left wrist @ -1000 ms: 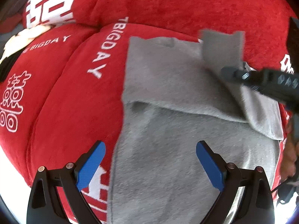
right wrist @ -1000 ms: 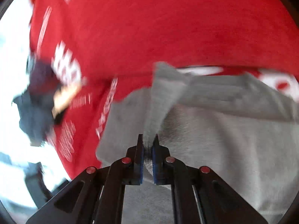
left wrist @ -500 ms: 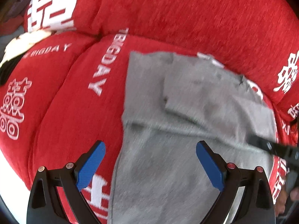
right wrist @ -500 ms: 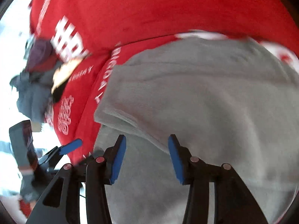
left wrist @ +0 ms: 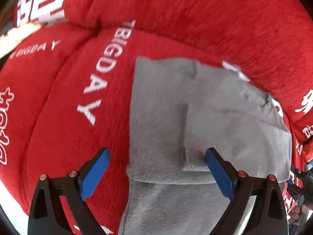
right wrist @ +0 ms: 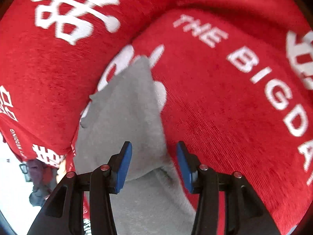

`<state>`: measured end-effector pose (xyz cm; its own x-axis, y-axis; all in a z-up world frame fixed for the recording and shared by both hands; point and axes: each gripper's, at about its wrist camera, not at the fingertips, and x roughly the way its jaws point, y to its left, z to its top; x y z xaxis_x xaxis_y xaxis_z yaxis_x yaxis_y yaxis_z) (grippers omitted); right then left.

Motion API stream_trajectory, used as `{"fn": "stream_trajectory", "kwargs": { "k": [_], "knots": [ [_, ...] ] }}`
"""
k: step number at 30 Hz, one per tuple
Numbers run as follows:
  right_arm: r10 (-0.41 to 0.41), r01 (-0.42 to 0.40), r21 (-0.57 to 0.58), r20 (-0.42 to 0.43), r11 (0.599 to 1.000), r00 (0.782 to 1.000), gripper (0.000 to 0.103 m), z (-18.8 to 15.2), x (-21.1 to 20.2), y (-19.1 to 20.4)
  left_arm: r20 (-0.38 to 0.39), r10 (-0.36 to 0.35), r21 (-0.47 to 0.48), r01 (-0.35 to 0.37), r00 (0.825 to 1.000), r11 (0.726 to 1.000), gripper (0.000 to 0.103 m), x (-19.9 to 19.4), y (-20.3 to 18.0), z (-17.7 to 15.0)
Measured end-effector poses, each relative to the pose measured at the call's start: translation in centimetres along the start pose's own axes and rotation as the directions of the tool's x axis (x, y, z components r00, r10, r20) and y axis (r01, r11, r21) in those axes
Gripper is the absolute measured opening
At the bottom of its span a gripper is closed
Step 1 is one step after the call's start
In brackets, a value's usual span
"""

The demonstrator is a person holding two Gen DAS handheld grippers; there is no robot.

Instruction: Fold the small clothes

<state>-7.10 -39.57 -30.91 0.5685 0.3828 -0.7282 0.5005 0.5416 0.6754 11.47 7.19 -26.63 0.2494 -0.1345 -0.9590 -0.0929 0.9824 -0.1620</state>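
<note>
A small grey garment (left wrist: 195, 117) lies partly folded on a red sofa seat cushion (left wrist: 68, 117), with a folded flap on its right part. My left gripper (left wrist: 156, 168) is open and empty, low over the garment's near fold edge. In the right wrist view the same grey garment (right wrist: 129, 113) runs up to a pointed corner. My right gripper (right wrist: 154, 164) is open, jaws on either side of the garment's edge, holding nothing.
The red sofa has white lettering "THE BIG DAY" (right wrist: 264, 74) on its seat and a back cushion (left wrist: 195, 9) behind the garment. A pile of other clothes (right wrist: 39, 176) lies at the lower left in the right wrist view.
My right gripper let go of the grey flap, opened, and swung to the garment's right edge. The flap now lies flat on the garment. My left gripper moved forward a little.
</note>
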Motion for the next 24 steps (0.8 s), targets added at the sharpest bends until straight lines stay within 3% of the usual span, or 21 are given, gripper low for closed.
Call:
{"fn": "stream_trajectory", "kwargs": {
  "k": [1, 3, 5, 9, 11, 13, 15, 17, 20, 22, 24],
  "knots": [
    [0.034, -0.034, -0.001, -0.006, 0.999, 0.999, 0.050, -0.1, 0.5, -0.1, -0.002, 0.015, -0.001, -0.015, 1.000, 1.000, 0.098, 0.2, 0.0, -0.2],
    [0.051, -0.051, -0.001, -0.022, 0.999, 0.998, 0.008, 0.0, 1.1, 0.3, 0.005, 0.027, 0.005, -0.027, 1.000, 1.000, 0.098, 0.1, -0.1, -0.4],
    [0.058, -0.060, -0.045, -0.033, 0.997, 0.998, 0.008, 0.3, 0.4, 1.2, 0.019, 0.035, 0.021, -0.035, 0.999, 0.999, 0.098, -0.1, -0.4, -0.6],
    [-0.031, 0.025, -0.167, -0.029, 0.986, 0.999, 0.008, 0.5, 0.0, 2.4, 0.017, 0.055, 0.038, -0.055, 0.998, 0.998, 0.098, 0.4, -0.8, -1.2],
    [-0.088, 0.079, -0.172, -0.044, 0.982, 0.995, 0.008, 0.8, 1.0, 1.6, 0.018, 0.049, 0.031, -0.050, 0.999, 0.998, 0.098, 0.1, -0.8, -1.2],
    [-0.070, 0.063, -0.141, -0.044, 0.988, 0.997, 0.008, 0.9, 1.2, 0.5, 0.027, 0.043, 0.035, -0.044, 0.999, 0.998, 0.098, -0.6, -0.3, -1.2],
    [-0.095, 0.093, -0.119, -0.018, 0.989, 0.995, 0.019, 0.7, 0.1, 0.5, 0.033, 0.037, 0.037, -0.038, 0.999, 0.999, 0.098, -1.4, 0.4, -1.1],
    [-0.117, 0.116, -0.154, 0.004, 0.981, 0.993, 0.020, -0.2, -0.9, 1.7, 0.041, 0.030, 0.022, -0.031, 0.999, 0.999, 0.098, -2.4, 1.7, -0.9],
    [-0.035, 0.030, -0.223, -0.015, 0.974, 0.999, 0.027, -2.6, -1.6, 4.7, 0.067, 0.051, -0.014, -0.050, 0.996, 0.999, 0.098, -4.0, 4.0, -0.6],
    [0.068, -0.090, -0.218, -0.107, 0.972, 0.992, 0.027, -4.6, -0.1, 7.2, 0.079, 0.076, -0.036, -0.073, 0.994, 0.997, 0.098, -4.7, 5.6, -0.5],
    [0.131, -0.175, -0.221, -0.200, 0.959, 0.971, 0.027, -7.2, 2.5, 10.0, 0.087, 0.106, -0.046, -0.102, 0.991, 0.994, 0.098, -5.2, 6.8, -0.5]
  ]
}}
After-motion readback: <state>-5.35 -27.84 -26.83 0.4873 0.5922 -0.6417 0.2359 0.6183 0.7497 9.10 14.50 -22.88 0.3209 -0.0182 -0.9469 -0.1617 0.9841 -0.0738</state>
